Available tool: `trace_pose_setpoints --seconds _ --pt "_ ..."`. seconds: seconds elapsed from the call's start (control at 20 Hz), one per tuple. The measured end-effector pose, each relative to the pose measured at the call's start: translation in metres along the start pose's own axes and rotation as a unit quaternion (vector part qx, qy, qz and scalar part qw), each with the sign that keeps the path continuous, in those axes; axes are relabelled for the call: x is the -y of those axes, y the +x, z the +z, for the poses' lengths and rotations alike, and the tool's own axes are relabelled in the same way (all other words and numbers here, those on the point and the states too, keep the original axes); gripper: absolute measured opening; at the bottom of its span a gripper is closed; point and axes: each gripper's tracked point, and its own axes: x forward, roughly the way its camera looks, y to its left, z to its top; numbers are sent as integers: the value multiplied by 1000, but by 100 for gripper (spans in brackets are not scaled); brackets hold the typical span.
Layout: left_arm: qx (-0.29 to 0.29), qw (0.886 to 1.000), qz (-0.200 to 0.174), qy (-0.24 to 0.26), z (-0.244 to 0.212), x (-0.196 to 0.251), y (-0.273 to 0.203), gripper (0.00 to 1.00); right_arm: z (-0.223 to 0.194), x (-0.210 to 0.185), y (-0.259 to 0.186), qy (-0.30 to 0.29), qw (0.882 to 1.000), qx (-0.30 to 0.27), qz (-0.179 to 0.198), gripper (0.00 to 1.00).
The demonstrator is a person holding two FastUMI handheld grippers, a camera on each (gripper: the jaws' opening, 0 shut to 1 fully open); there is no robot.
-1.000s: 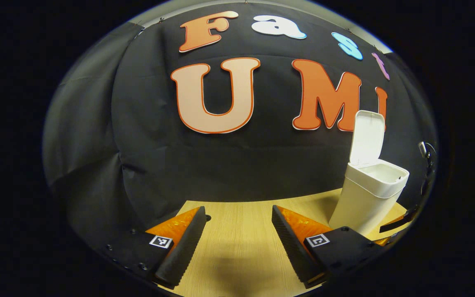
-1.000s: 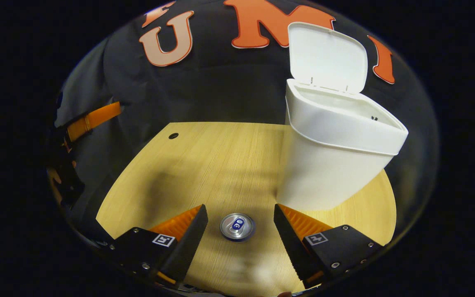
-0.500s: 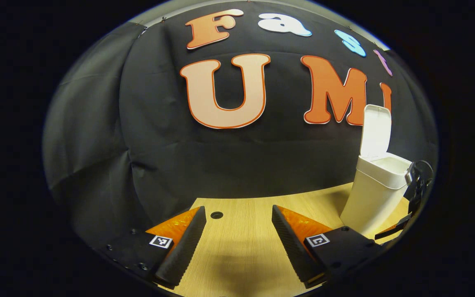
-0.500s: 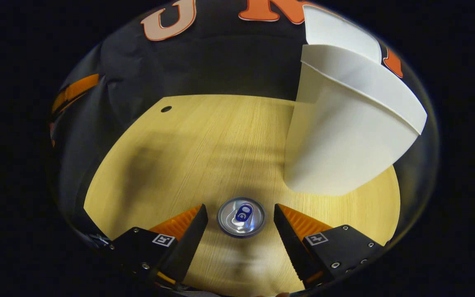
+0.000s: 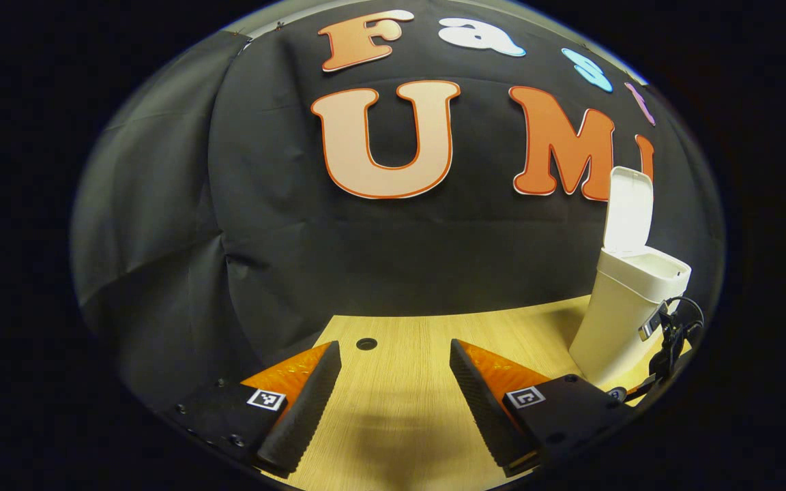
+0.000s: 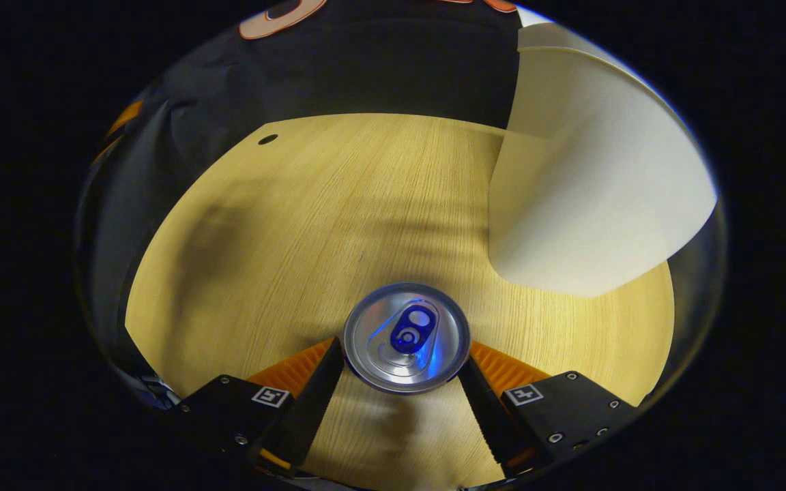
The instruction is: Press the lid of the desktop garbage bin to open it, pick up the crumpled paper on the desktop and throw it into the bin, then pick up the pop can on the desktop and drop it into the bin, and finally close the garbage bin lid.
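Your right tongs have dropped, still spread, around the upright pop can on the counter beside the open bin, so close them now; your left tongs stay spread and empty.

Silver pop can upright on desk; white bin lid open
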Motion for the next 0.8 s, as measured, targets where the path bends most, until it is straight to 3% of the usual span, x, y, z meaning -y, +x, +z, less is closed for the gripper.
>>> trace_pose_setpoints --seconds 0.15,0.2,0.25,0.8 --pt "-1 1000 3 -1 1 -1 -2 100 -5 5 4 -11 1000 -11 -13 94" --pt "-2 1000 1 -2 0 -1 -2 100 -3 5 4 -11 1000 -7 -12 81" --pt "-1 1000 -1 -3 -1 -1 -3 100 -4 5 2 -11 1000 -7 -12 76" --pt "-2 1000 -26 4 -1 4 -2 100 27 1 -19 16 999 46 -5 75"
